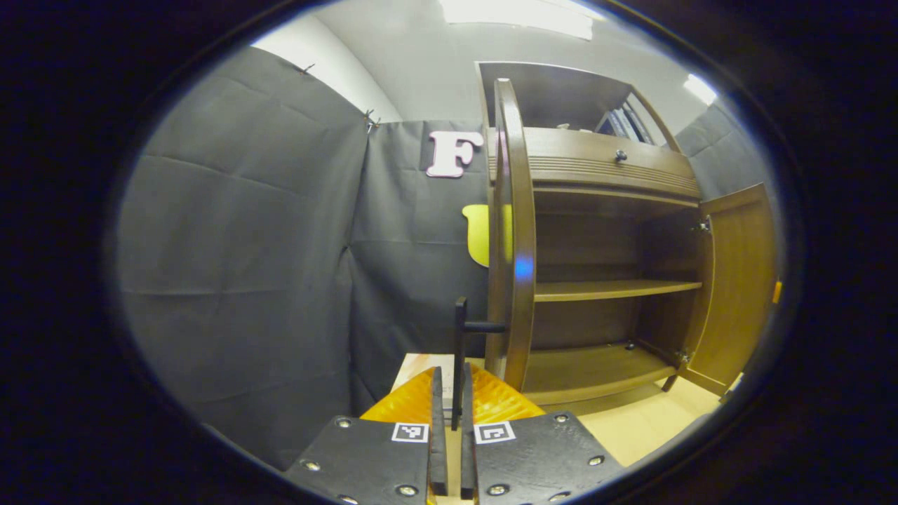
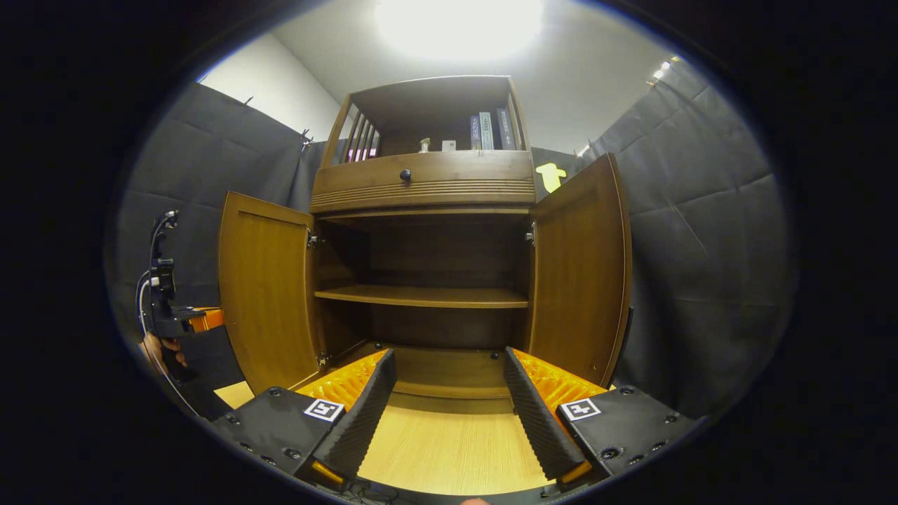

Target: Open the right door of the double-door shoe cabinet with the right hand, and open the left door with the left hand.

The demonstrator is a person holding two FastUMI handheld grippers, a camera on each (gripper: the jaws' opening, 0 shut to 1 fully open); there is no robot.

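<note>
The brown shoe cabinet (image 2: pixel 421 189) stands with both doors swung wide. In the left gripper view the left door (image 1: pixel 512 231) shows edge-on. Its black bar handle (image 1: pixel 459 337) runs down between my left gripper's (image 1: pixel 452 375) fingers, which are shut on it. The right door (image 1: pixel 736 280) hangs open at the far side. In the right gripper view my right gripper (image 2: pixel 449 414) is open and holds nothing, a little in front of the cabinet's base, between the left door (image 2: pixel 263 294) and the right door (image 2: pixel 579 266). The left gripper (image 2: pixel 172 315), held by a hand (image 2: pixel 161 351), sits outside the left door.
Inside, a middle shelf (image 2: pixel 421 296) and bottom shelf are bare. A drawer with a round knob (image 2: pixel 405 175) sits above, with books (image 2: pixel 487 130) on the open top shelf. Light wooden floor (image 2: pixel 449 442) lies in front. Black cloth walls close in on both sides.
</note>
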